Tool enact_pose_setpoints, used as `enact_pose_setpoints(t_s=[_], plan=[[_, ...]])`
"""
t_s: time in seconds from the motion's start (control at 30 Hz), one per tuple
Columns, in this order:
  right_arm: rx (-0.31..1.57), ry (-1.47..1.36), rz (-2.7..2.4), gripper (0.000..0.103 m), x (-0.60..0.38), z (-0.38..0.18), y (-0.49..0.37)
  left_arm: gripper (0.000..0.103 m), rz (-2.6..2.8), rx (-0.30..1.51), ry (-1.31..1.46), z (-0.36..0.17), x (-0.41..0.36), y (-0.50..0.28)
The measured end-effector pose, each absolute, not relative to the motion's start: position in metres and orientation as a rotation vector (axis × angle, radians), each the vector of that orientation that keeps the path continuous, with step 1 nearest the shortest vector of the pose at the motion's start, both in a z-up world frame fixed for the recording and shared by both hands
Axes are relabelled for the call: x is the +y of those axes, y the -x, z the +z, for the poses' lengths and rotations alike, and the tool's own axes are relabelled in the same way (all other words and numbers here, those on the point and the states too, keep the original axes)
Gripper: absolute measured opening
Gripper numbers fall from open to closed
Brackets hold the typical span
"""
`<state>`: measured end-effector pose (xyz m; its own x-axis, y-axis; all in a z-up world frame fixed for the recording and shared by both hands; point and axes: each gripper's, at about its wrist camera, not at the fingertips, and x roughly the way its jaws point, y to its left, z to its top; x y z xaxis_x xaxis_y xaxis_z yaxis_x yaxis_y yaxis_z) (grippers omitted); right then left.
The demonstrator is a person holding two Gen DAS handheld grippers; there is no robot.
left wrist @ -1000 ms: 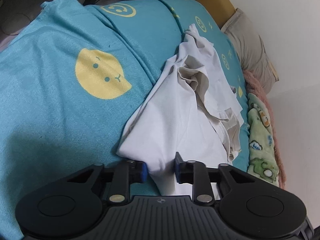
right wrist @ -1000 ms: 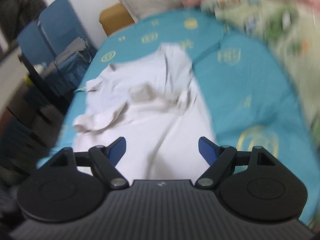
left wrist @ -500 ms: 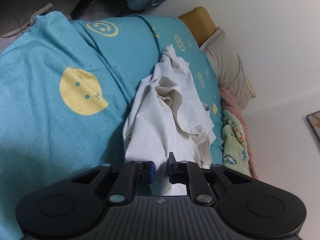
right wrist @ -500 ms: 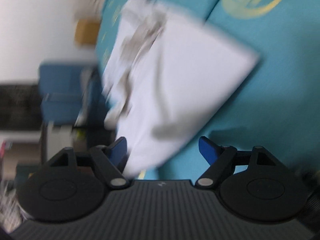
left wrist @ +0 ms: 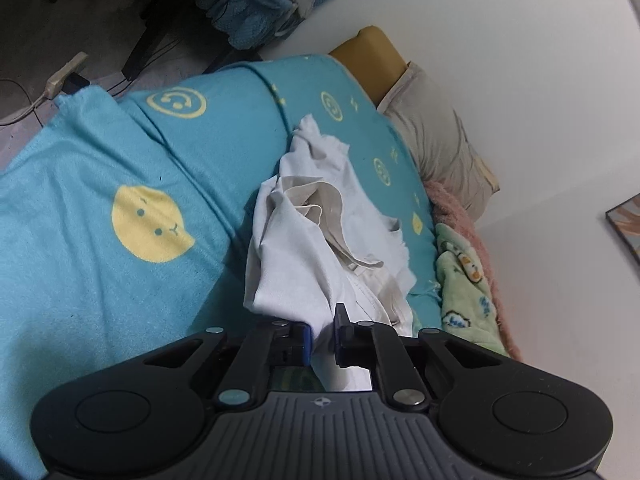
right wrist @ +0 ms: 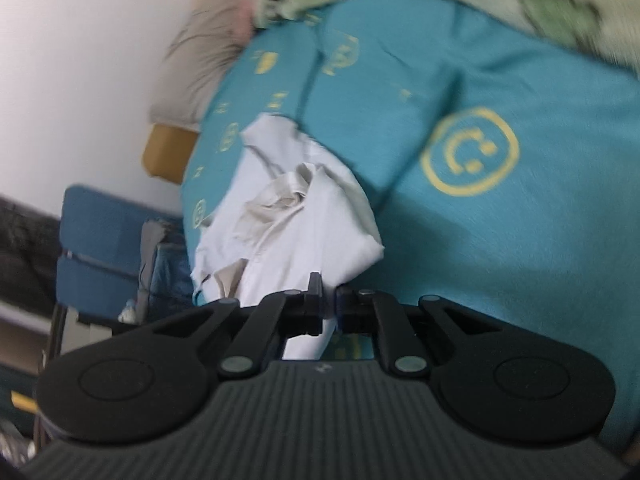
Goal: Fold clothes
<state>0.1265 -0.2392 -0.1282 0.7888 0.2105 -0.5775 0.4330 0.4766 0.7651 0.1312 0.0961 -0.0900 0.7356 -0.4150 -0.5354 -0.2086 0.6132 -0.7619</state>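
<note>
L gripper [left wrist: 323,334] & R gripper [right wrist: 329,306]: fingers clamped on white shirt [left wrist: 296,248].

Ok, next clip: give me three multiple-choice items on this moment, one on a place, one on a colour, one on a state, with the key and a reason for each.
1. Where does the white garment lie?
A. on the floor
B. on the teal smiley-print blanket
C. on a chair

2. What colour are the smiley faces on the blanket?
A. yellow
B. red
C. white

3. How does the right gripper stand?
A. wide open above the bed
B. shut on nothing
C. shut on the garment's edge

Key: 1 B, the cloth is spread over the blanket in both views. 2 A, the printed faces are yellow against the teal. 3 C, white fabric runs between its closed fingers; the left gripper pinches the garment the same way.
</note>
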Motion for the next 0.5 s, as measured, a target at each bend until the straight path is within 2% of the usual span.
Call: enact_pose_setpoints(t_s=[0.27, 0.5], plan=[[0.647, -1.012, -0.09, 0.008, -0.242, -0.059, -0.079, 0.01, -0.121, 0.774, 0.886, -0.019, 0.096, -0.075], [0.57, -0.906, -0.107, 0.007, -0.235, -0.008, 0.001, 0.01, -0.124, 0.783, 0.789, 0.024, 0.089, -0.001]])
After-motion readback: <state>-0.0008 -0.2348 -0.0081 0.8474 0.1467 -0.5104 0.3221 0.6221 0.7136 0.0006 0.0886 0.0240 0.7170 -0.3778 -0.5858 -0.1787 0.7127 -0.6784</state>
